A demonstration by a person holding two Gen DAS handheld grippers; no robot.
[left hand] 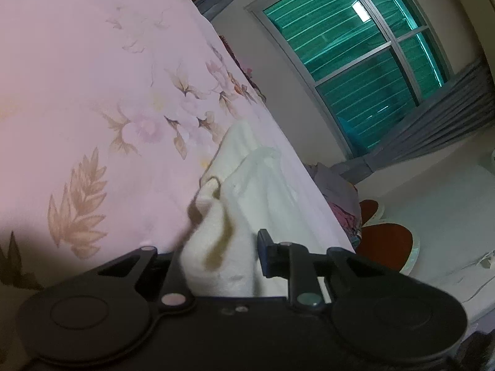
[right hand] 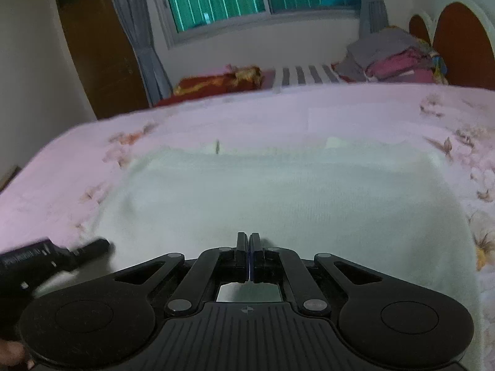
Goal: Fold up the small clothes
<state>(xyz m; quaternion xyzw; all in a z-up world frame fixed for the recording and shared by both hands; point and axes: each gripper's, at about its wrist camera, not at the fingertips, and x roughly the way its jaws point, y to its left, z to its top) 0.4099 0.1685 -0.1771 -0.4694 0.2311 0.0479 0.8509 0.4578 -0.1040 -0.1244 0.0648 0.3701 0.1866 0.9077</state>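
A small white garment (right hand: 278,198) lies spread flat on the pink floral bedsheet (right hand: 247,114). In the left wrist view the same white garment (left hand: 244,191), with a brownish loop at its edge, runs up between my left gripper's (left hand: 222,256) fingers, which grip a bunched corner and lift it off the sheet (left hand: 92,92). My right gripper (right hand: 249,241) hovers over the near edge of the garment with its fingers pressed together and nothing between them. The left gripper also shows at the lower left of the right wrist view (right hand: 92,245).
A pile of folded clothes (right hand: 393,61) sits at the far right of the bed by a red and white headboard (right hand: 464,46). A red and gold cloth (right hand: 222,82) lies at the far edge. A window with grey curtains (right hand: 139,40) is behind.
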